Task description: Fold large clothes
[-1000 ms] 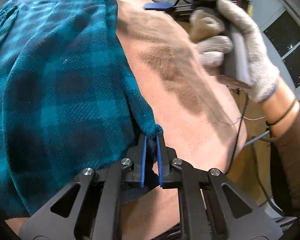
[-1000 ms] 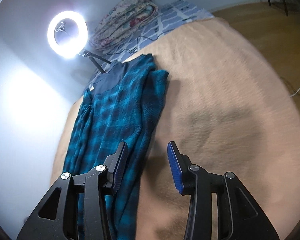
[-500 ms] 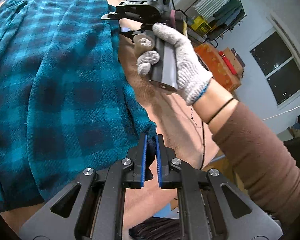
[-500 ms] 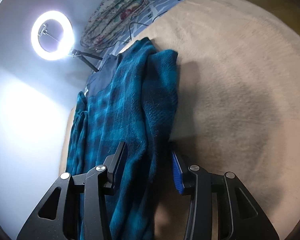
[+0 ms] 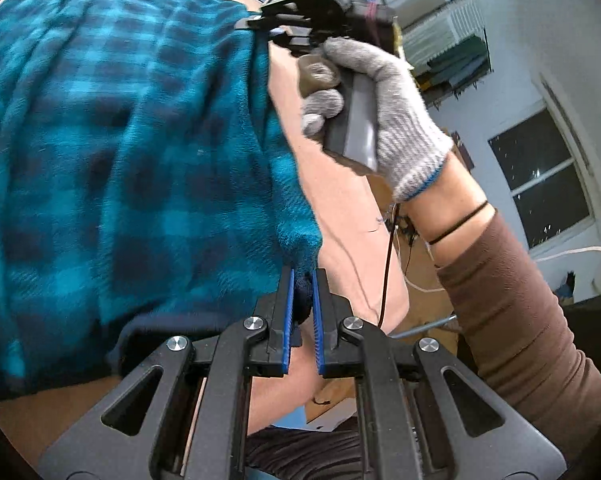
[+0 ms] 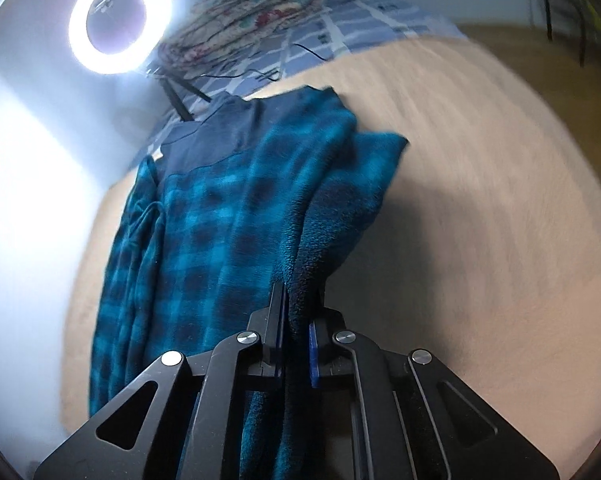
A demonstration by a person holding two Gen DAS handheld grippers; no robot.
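Where its jaws stood apart a second ago, the right gripper point(image 6: 296, 300) has just been closing and now pinches the teal plaid garment's point(image 6: 220, 216) folded edge. The left gripper point(image 5: 303, 280) stays clenched on a corner. The garment lies spread over the tan blanket point(image 6: 480, 200), its edge lifted. Farther off glows a ring light point(image 6: 118, 20).
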